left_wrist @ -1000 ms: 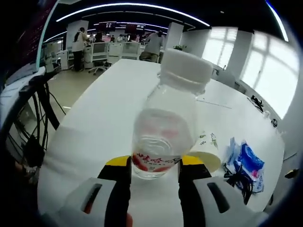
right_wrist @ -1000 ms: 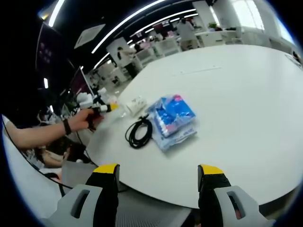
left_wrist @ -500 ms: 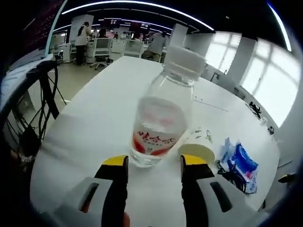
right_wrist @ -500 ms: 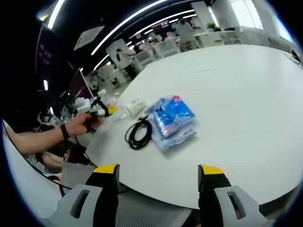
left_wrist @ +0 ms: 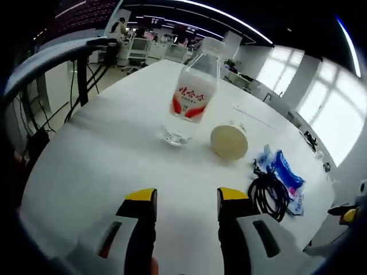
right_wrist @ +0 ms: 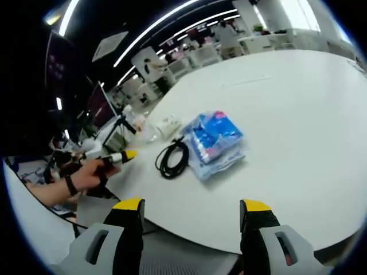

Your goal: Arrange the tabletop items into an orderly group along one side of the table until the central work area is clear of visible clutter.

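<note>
Near the table's left edge: water bottle (left_wrist: 189, 94) upright, well ahead of the open, empty left gripper (left_wrist: 180, 201).
Looks nearly empty, so light, tippy and slick; grasp its labelled middle. Paper cup (left_wrist: 229, 141) lies beside it, cable coil (right_wrist: 172, 158) and blue packet (right_wrist: 215, 141) further right. Right gripper (right_wrist: 192, 209) open, empty.
</note>
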Demonstrator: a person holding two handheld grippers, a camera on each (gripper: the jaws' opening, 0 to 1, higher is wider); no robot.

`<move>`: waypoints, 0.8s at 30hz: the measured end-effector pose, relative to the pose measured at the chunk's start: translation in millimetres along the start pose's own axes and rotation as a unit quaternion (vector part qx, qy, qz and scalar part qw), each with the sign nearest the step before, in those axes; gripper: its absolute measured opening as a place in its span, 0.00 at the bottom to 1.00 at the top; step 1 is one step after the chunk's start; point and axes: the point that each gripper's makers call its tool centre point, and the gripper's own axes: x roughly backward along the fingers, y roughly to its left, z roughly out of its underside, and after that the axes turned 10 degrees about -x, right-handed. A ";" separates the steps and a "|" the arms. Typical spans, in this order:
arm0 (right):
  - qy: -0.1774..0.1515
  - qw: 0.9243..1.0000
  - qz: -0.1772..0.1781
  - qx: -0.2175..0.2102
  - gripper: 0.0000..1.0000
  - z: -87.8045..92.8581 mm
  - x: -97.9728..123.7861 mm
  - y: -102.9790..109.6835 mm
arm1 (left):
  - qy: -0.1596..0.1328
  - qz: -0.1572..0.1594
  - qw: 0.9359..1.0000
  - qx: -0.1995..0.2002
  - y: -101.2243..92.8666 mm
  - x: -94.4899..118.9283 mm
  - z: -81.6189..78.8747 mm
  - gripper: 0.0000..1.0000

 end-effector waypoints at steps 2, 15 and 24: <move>0.001 1.000 -0.003 0.000 0.68 0.6 -1.4 1.2 | 0.002 -0.001 1.000 0.006 -3.4 5.8 8.0 0.40; -0.003 1.000 -0.014 -0.001 0.69 0.8 -1.1 1.8 | 0.003 0.019 1.000 0.008 -30.4 23.7 26.4 0.38; -0.010 1.000 -0.012 -0.006 0.68 4.0 7.4 -0.1 | -0.005 0.036 0.999 0.019 -41.1 18.9 17.9 0.37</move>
